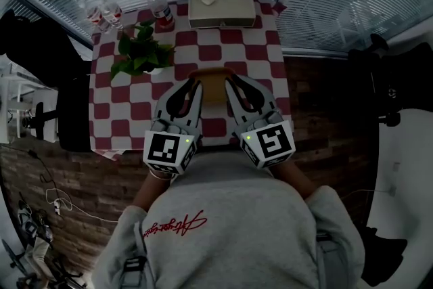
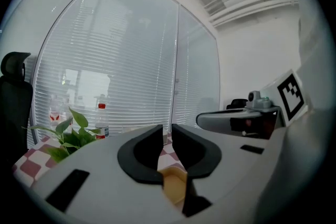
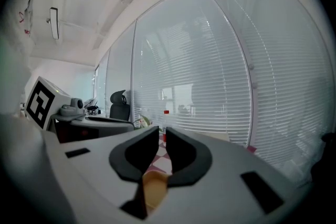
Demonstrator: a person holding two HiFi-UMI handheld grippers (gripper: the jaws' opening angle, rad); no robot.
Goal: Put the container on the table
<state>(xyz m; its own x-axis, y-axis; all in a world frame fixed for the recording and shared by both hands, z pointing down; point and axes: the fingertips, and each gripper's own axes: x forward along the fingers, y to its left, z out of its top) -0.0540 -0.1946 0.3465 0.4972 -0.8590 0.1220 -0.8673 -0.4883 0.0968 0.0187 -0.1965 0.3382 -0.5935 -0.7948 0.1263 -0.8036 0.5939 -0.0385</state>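
over table's [image 1: 265,56] near edge, container [image 1: 214,87] hangs btw left gripper [image 2: 167,134] & right gripper [image 3: 161,137], jaws narrow, each pinching one side

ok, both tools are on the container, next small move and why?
Probably ease it forward and lower it: left tool and right tool are each shut on the tan container, and the checkered table ahead of it looks bare.

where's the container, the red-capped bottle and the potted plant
container [image 1: 213,86], head view, its bare tan top
red-capped bottle [image 1: 161,12], head view, its body
potted plant [image 1: 139,51], head view, its middle leaves
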